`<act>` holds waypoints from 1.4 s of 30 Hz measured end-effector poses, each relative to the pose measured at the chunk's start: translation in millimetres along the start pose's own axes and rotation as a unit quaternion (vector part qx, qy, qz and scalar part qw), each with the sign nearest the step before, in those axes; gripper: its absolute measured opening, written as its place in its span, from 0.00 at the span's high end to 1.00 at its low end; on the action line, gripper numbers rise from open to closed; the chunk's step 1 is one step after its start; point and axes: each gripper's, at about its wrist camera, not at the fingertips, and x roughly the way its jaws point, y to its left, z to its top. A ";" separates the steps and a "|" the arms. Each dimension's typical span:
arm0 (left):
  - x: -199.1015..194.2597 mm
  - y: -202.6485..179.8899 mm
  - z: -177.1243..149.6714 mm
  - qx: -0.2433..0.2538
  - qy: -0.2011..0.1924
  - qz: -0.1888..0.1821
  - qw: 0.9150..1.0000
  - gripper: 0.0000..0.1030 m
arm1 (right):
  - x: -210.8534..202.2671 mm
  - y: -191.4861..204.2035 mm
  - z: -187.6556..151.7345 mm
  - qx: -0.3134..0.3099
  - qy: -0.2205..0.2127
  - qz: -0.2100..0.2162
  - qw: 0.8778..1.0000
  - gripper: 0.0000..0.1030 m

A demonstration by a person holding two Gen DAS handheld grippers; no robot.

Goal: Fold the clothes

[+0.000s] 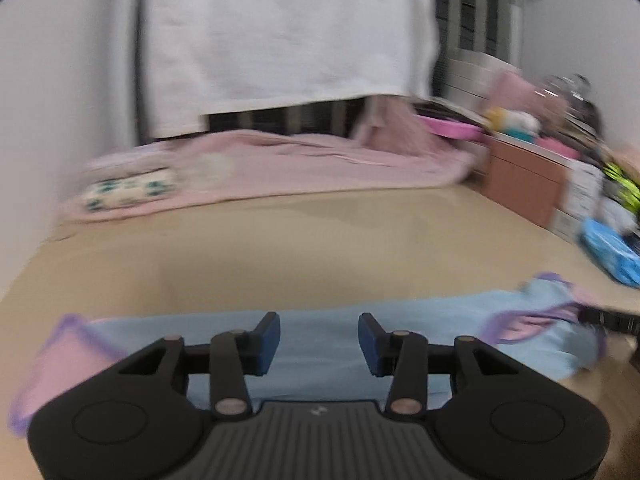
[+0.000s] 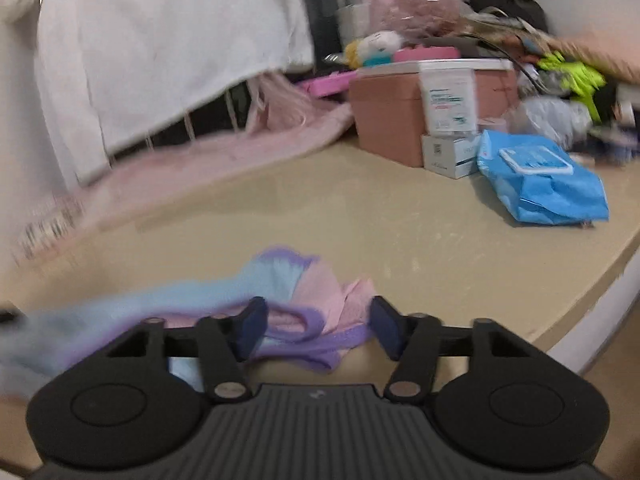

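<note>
Light blue garment with purple trim lay flat on the beige table, long axis running left-right across the left gripper, just under and ahead of its pads. Jaws were apart, holding nothing. Right gripper also stood apart, bunched pink-purple end of the garment between its pads, not clamped.
</note>
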 end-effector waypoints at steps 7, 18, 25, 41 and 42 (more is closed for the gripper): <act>-21.5 68.0 -15.8 -0.119 0.011 0.068 0.991 0.58 | 9.4 24.7 -0.3 -0.089 -0.015 -0.031 0.995 0.92; -73.2 126.8 -32.9 -0.174 -0.009 0.120 0.977 0.55 | -9.7 195.7 -22.2 -0.303 -0.039 0.141 0.942 0.83; -78.3 133.7 -52.0 -0.181 0.009 0.134 0.974 0.53 | -41.4 184.9 -1.0 -0.263 -0.043 0.214 0.940 0.27; -39.9 118.4 -59.4 -0.216 0.007 0.259 0.941 0.50 | 90.0 377.9 77.9 -0.470 0.174 0.418 0.758 0.55; -36.7 119.1 -56.9 -0.217 0.007 0.261 0.941 0.54 | 103.7 400.4 78.2 -0.483 0.196 0.430 0.737 0.55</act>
